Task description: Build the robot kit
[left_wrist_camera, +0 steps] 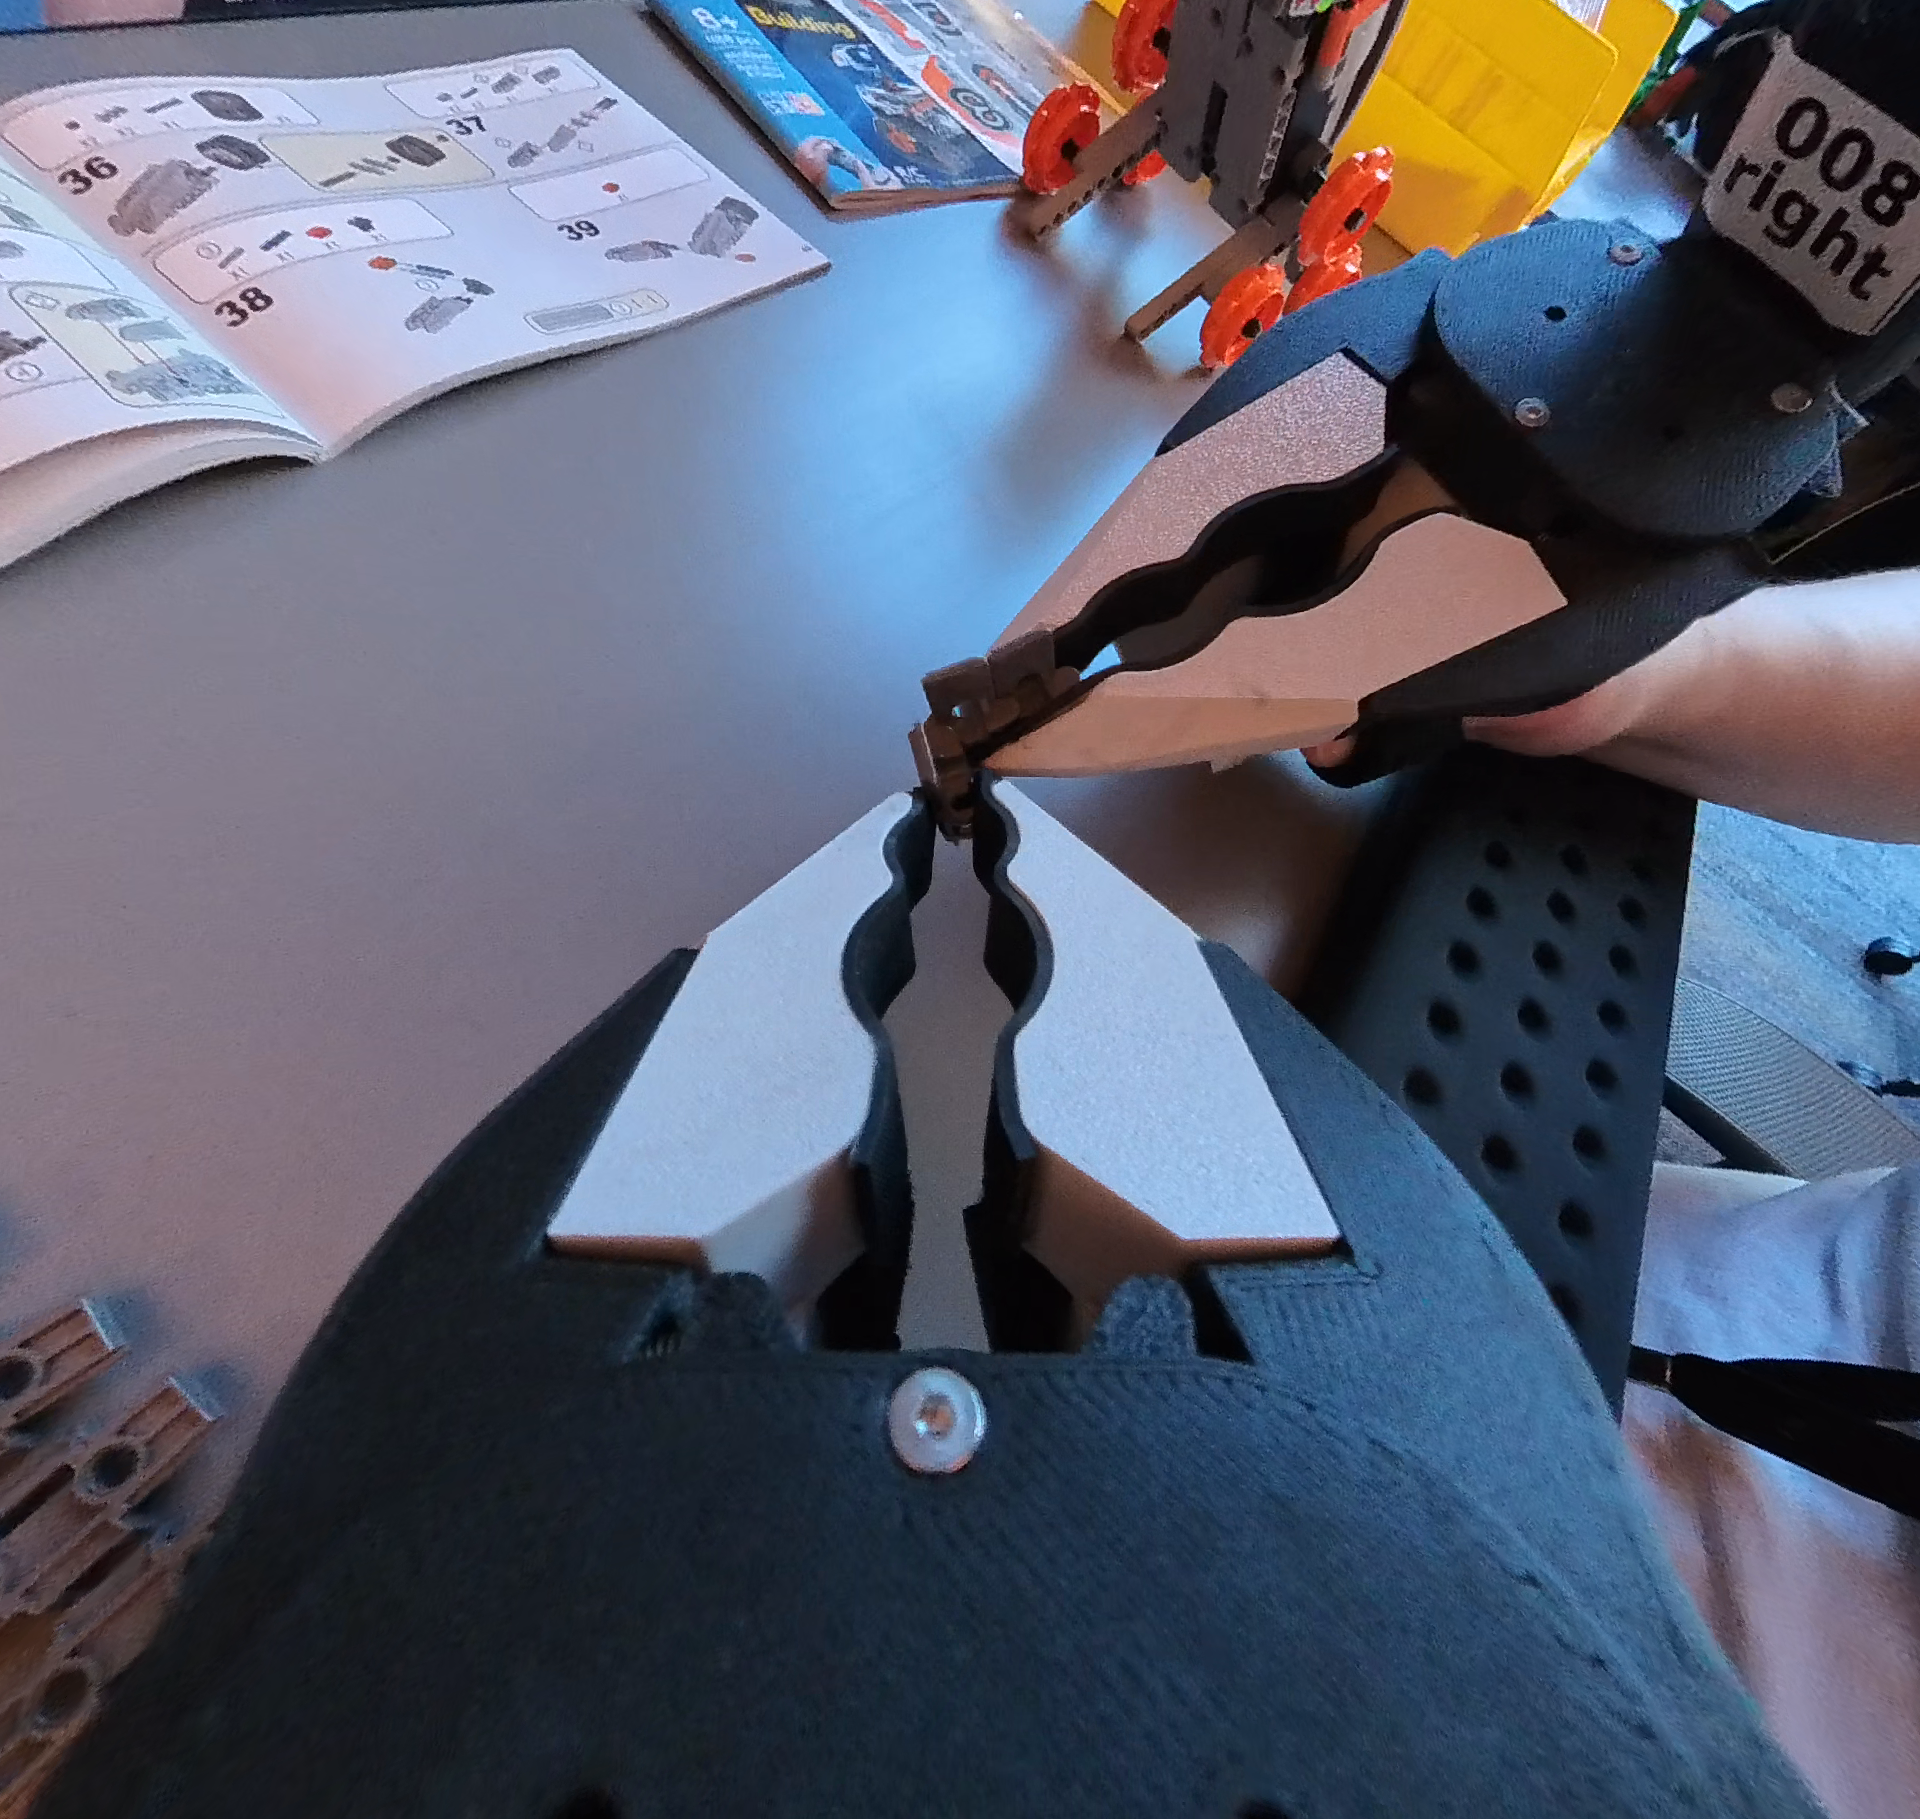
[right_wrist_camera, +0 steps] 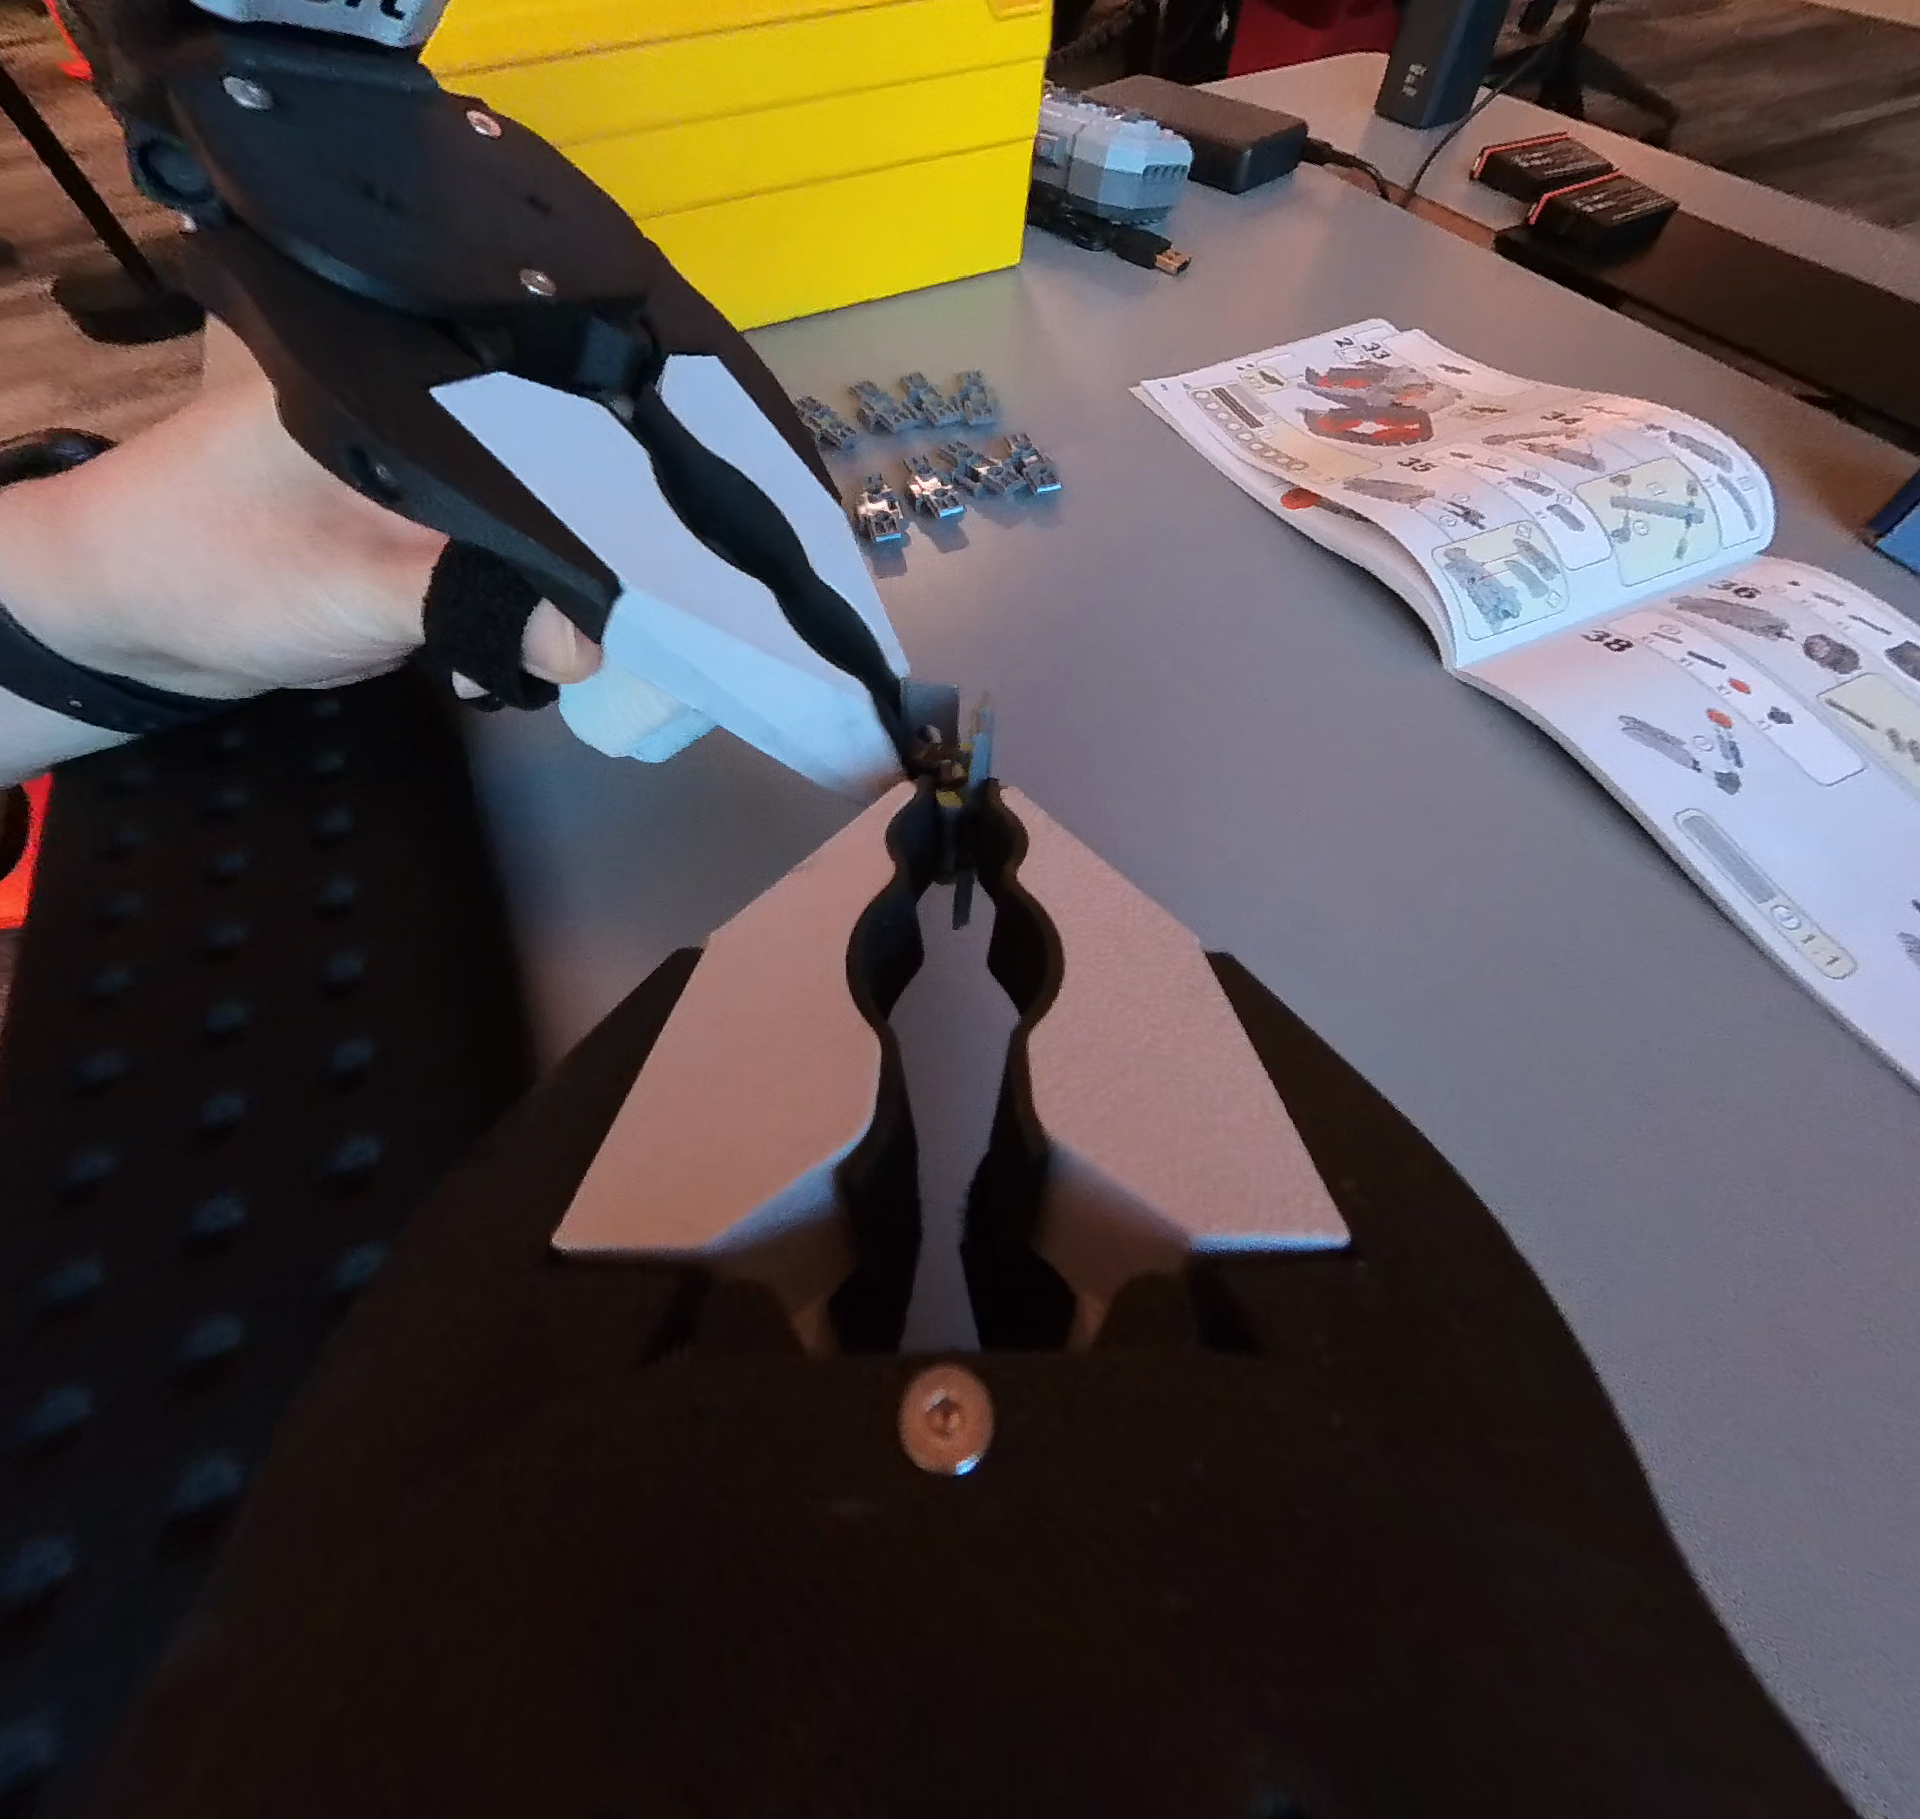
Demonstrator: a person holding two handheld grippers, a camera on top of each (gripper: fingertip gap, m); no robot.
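Grippers meet tip to tip above grey table (left_wrist_camera: 520, 730). Right gripper (left_wrist_camera: 961, 730) clamped on small dark brick assembly (left_wrist_camera: 961, 704); left gripper (left_wrist_camera: 951, 819) pinched on its lower end. Open instruction booklet (left_wrist_camera: 343, 242), yellow bin (right_wrist_camera: 790, 107) beyond. Best kept aligned, squeeze gentle.

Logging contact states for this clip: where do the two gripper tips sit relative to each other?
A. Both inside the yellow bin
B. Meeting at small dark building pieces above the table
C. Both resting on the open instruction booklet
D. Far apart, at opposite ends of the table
B: the left gripper and right gripper converge tip to tip on the small dark building pieces, away from the yellow bin and open instruction booklet.
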